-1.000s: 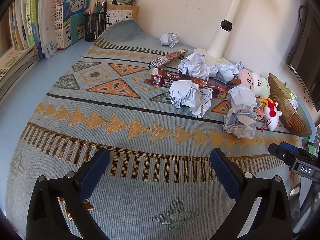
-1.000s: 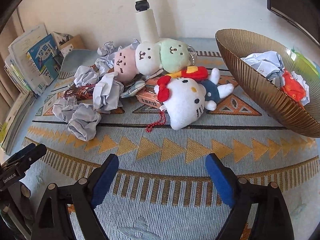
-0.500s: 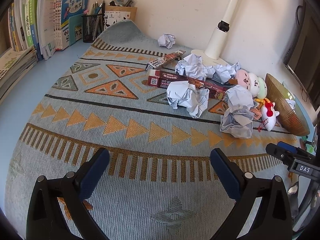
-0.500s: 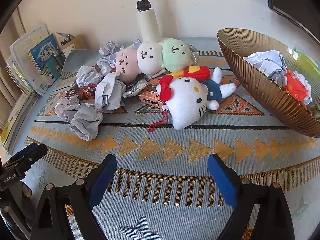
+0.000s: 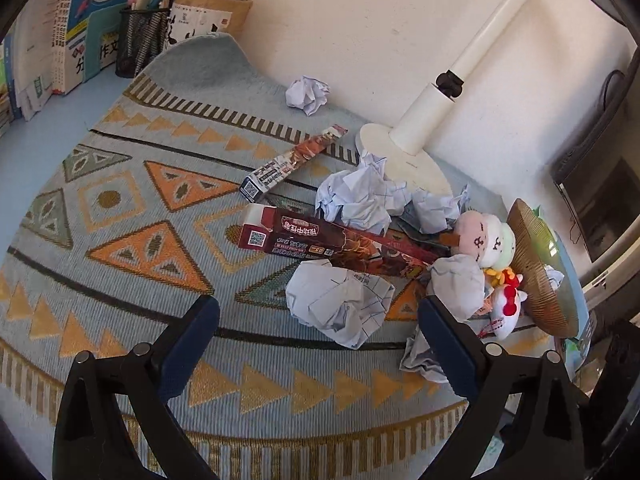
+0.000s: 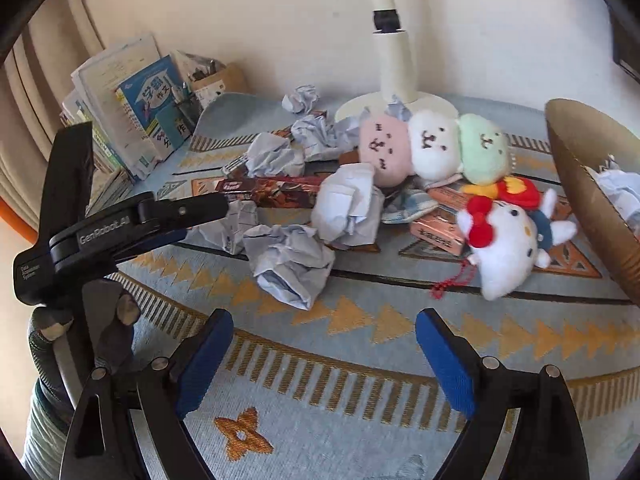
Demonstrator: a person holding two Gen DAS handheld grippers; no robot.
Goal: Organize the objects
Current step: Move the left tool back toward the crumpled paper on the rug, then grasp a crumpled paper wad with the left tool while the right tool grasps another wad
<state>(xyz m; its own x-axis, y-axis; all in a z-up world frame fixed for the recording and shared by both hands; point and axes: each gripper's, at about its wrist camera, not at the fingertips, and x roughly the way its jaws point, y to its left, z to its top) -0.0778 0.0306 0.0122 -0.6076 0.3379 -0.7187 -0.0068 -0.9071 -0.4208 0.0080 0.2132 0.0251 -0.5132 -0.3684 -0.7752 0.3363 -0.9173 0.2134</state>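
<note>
Both tongs, left gripper (image 5: 318, 320) and right gripper (image 6: 324, 334), have advanced on the pile, jaws wide and empty; little sorted: basket (image 6: 580, 184) at three o'clock holds some paper, paper balls (image 6: 290, 264) and plush toys (image 6: 506, 242) remain at twelve.

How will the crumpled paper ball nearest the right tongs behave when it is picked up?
The crumpled paper ball is probably very light and will squash, since its loose folds show hollow gaps. It should not slip much, as the creases give grip. It likely will not roll far on the woven rug.
</note>
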